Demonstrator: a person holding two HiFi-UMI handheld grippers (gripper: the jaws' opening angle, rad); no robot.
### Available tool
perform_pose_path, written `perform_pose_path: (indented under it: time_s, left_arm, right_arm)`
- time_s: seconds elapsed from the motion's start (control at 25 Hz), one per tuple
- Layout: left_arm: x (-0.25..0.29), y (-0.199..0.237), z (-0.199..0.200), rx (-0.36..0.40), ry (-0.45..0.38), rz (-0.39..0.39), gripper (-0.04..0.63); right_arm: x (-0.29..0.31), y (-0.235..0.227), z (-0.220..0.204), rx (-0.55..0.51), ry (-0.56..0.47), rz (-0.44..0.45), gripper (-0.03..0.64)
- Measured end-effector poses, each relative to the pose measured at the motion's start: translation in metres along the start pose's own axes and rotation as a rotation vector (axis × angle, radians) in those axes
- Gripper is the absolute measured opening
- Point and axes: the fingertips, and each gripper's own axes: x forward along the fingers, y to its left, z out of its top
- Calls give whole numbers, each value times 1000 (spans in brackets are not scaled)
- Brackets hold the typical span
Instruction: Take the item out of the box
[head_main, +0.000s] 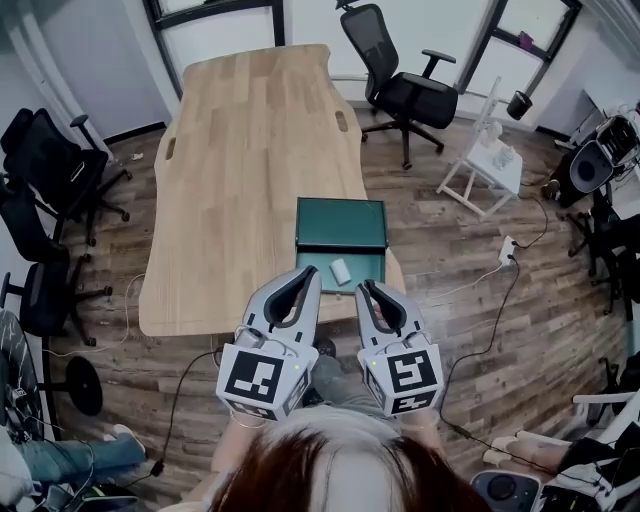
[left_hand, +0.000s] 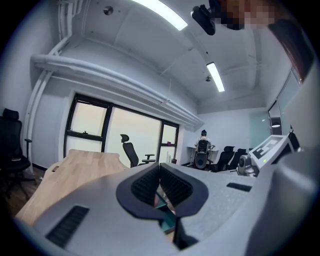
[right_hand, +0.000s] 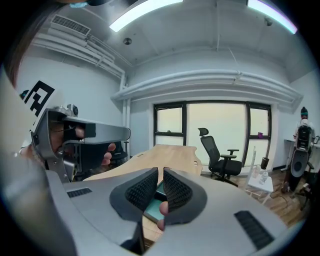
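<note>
Item (head_main: 340, 271) in box (head_main: 368, 268), centre frame, sits just above and between left hand-held gripper (head_main: 313, 272) and right hand-held gripper (head_main: 363, 288), both closed, empty

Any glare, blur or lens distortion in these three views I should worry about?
Head view: sharp, evenly lit, wooden table edges bow from the wide lens, green box clear. Left gripper view: fisheye circle with black corners, ceiling light blown out. Right gripper view: same fisheye, windows washed out.
</note>
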Motion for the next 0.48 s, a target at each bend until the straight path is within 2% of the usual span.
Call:
perform_pose_path:
  time_s: [0.48]
  left_arm:
    - [40, 12, 3, -28, 8, 12, 9]
  right_arm:
    - [45, -23, -32, -46, 121, 66, 53]
